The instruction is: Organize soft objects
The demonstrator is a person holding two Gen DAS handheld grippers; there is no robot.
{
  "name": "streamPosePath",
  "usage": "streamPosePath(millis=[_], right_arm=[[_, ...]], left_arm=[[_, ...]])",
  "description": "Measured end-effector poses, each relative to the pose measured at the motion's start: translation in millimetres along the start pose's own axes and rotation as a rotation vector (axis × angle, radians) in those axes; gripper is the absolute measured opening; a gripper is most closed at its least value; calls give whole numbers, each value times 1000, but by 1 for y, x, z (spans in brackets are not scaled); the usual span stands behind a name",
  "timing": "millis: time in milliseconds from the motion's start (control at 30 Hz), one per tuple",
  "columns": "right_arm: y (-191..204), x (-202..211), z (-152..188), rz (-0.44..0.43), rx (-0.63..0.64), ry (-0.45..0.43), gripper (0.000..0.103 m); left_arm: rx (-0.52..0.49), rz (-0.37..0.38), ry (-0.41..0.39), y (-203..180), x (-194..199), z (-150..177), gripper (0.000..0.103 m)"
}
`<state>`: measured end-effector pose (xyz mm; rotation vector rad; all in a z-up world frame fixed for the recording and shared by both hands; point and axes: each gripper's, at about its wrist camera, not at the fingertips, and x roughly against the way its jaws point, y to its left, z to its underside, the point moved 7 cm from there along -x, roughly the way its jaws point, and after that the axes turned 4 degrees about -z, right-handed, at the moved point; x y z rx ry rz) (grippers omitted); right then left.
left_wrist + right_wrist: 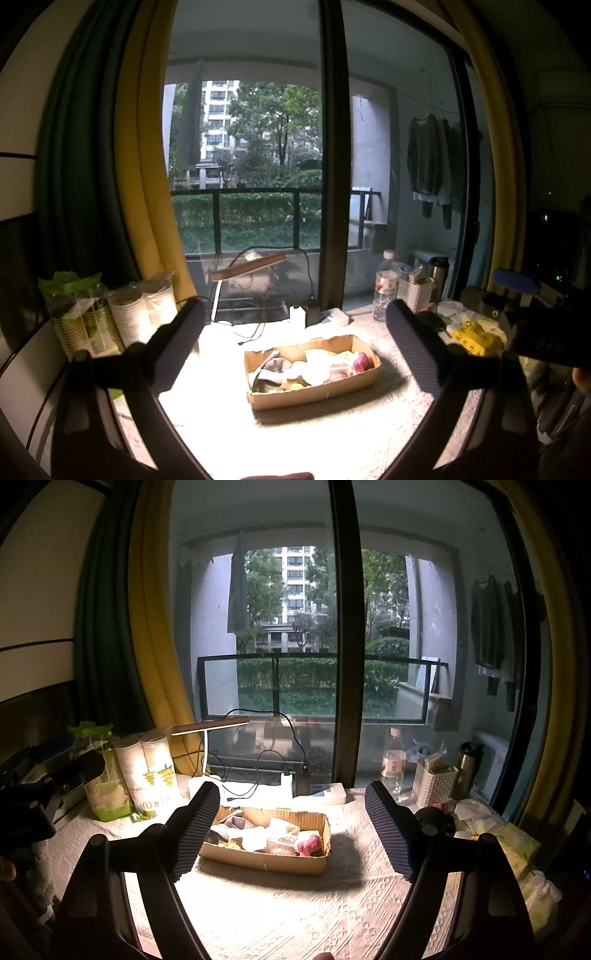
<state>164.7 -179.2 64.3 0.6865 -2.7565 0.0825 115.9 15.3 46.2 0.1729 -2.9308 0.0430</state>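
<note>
A brown cardboard box [325, 393] sits on the lit white tablecloth and holds several soft items: grey socks [275, 365], white cloths [317, 369] and a pink plush ball [361, 362]. The box also shows in the right wrist view [266, 860], with the pink ball [309, 845] at its right end. My left gripper [295, 350] is open and empty, held above the table just in front of the box. My right gripper [291, 830] is open and empty, also in front of the box. The other hand-held gripper shows at each view's edge.
Sleeves of paper cups [153, 771] and a desk lamp [210, 727] stand at the back left. A power strip [321, 792], water bottle [393, 764], white basket [434, 784], thermos [469, 768] and yellow-patterned cloths [474, 336] lie at the back right. A glass balcony door is behind.
</note>
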Motion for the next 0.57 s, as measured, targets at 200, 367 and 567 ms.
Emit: streamPosePath(millis=[200, 367, 567], right_arm=[[-1, -3, 2, -1, -2, 5, 83], [-5, -8, 5, -1, -6, 15, 83], [-6, -10, 6, 0, -5, 18, 83]], left_arm=[[-1, 3, 4, -4, -2, 0, 99], [-12, 10, 3, -8, -5, -1, 99], [-10, 11, 3, -7, -8, -1, 99]])
